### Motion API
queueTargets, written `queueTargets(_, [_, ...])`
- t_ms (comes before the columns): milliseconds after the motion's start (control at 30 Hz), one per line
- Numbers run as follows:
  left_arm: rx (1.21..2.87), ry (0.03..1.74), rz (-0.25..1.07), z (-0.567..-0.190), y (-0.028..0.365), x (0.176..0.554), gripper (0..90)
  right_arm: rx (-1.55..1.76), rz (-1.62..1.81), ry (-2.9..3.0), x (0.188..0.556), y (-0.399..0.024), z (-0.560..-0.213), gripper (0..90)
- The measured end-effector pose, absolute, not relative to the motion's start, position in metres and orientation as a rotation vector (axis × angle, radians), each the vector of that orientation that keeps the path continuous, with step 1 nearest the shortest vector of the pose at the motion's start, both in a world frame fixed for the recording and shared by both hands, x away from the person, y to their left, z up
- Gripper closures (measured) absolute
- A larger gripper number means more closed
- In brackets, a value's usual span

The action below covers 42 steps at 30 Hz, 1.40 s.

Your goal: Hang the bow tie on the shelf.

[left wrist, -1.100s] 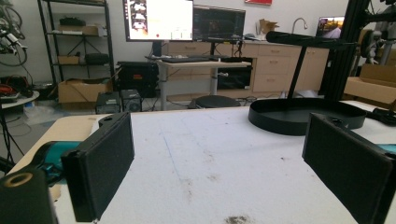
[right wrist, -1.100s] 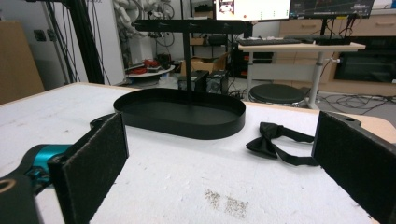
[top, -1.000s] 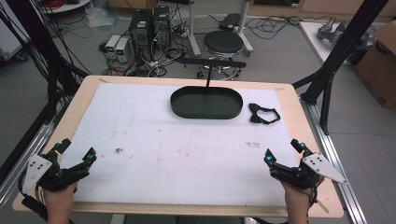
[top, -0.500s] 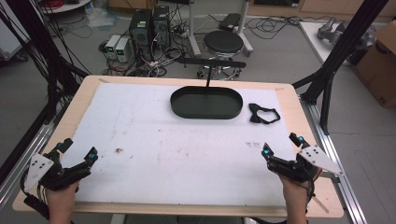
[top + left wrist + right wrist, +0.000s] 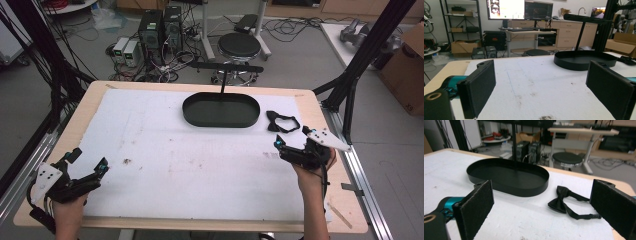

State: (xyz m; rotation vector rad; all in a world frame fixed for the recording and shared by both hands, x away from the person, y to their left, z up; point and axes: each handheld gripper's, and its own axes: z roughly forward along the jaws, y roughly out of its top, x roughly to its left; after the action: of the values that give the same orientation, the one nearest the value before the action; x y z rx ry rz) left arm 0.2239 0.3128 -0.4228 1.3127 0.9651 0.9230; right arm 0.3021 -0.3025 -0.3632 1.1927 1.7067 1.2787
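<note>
Left tongs (image 5: 90,161) jaws wide apart, right tongs (image 5: 290,142) likewise, both low

high: overhead, far | gripper views: low, near | shared: tray (image 5: 221,111)

Wood table (image 5: 95,102), white sheet (image 5: 190,165) covering most of the top. Black oval tray (image 5: 221,111) with upright post sits ahead-left of right gripper (image 5: 291,144); black bow tie (image 5: 282,121) just ahead of it. Small dark specks, probably dirt (image 5: 127,161), ahead-right of left gripper (image 5: 87,161).
</note>
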Motion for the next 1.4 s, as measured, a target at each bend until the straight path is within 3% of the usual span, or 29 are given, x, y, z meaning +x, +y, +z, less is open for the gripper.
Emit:
queueTargets(533, [1.328, 0.975, 0.914, -0.426, 0.311, 0.226, 9.5, 1.355, 1.246, 1.837, 0.381, -0.302, -0.357, 4.6])
queueTargets(767, [1.319, 0.98, 0.908, -0.426, 0.313, 0.226, 9.5, 1.426, 1.195, 1.857, 0.414, -0.298, -0.373, 4.9])
queueTargets(1200, [1.317, 0.974, 0.877, -0.429, 0.309, 0.229, 9.5, 1.567, 1.185, 1.815, 0.442, -0.309, -0.406, 6.8])
queueTargets(1400, [1.322, 0.977, 0.868, -0.43, 0.308, 0.229, 9.5, 1.67, 1.093, 1.83, 0.456, -0.309, -0.424, 14.9])
